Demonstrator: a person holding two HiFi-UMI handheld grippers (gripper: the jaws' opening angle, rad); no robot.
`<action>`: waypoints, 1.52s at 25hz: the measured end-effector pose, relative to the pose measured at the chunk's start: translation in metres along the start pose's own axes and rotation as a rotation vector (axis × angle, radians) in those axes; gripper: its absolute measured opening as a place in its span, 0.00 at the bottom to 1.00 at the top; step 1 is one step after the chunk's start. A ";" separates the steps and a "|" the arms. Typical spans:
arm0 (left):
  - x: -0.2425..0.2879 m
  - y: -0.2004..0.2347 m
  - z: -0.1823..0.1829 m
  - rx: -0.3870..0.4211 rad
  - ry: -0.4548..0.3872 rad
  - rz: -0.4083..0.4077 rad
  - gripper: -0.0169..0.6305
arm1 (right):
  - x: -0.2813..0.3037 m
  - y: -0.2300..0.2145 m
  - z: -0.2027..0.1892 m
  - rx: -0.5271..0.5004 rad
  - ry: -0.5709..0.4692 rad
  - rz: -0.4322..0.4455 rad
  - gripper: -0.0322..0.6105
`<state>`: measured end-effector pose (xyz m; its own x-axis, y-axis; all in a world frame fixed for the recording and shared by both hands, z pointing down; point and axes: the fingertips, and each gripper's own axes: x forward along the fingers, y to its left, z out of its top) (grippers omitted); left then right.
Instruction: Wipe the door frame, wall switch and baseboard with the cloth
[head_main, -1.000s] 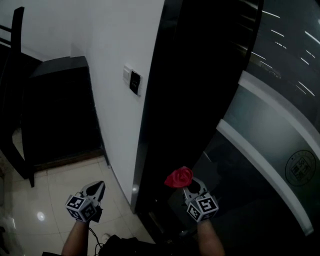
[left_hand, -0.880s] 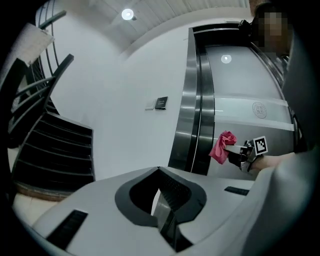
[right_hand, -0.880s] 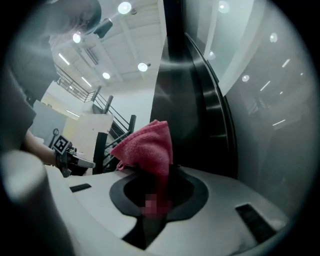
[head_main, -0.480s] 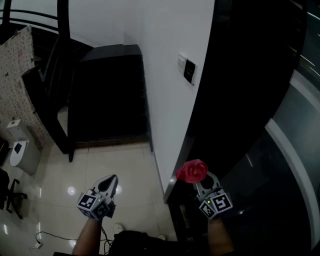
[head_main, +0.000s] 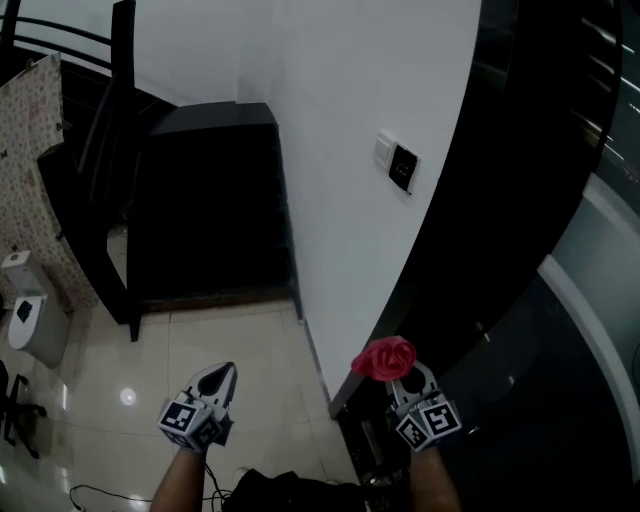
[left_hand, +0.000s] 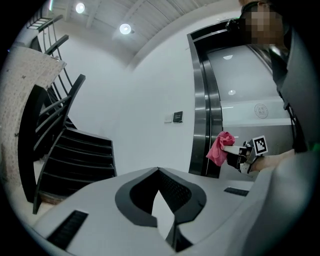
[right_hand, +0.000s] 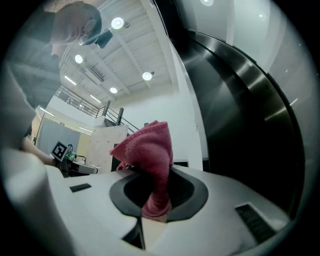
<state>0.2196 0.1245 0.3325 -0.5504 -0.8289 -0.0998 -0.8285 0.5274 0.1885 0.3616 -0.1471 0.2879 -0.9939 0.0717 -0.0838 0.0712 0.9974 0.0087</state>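
My right gripper is shut on a bunched pink cloth, which sticks up from its jaws close to the dark door frame. That cloth also shows in the left gripper view, beside the metal frame. The wall switch sits on the white wall, above and ahead of the cloth. My left gripper hangs over the floor tiles, shut with nothing in it. The baseboard runs along the foot of the wall between the two grippers.
A dark staircase with a black railing rises at the left of the wall. A small white bin stands at the far left on the glossy tile floor. A glass door panel lies right of the frame.
The view has swung further left and the switch now sits higher right. Both grippers hold nearly the same places, the right one still gripping the cloth.
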 end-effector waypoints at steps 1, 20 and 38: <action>0.000 0.003 0.003 -0.014 -0.003 -0.014 0.01 | 0.003 0.004 -0.001 -0.008 0.007 -0.006 0.14; -0.142 0.215 0.018 -0.087 -0.042 0.305 0.01 | 0.152 0.103 -0.074 0.181 0.089 0.054 0.14; -0.019 0.402 0.045 -0.027 -0.078 0.527 0.01 | 0.427 0.041 -0.159 0.335 0.105 0.108 0.14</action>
<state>-0.1075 0.3608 0.3660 -0.8982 -0.4360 -0.0564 -0.4350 0.8627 0.2580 -0.0732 -0.0759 0.4106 -0.9812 0.1931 0.0022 0.1825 0.9309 -0.3164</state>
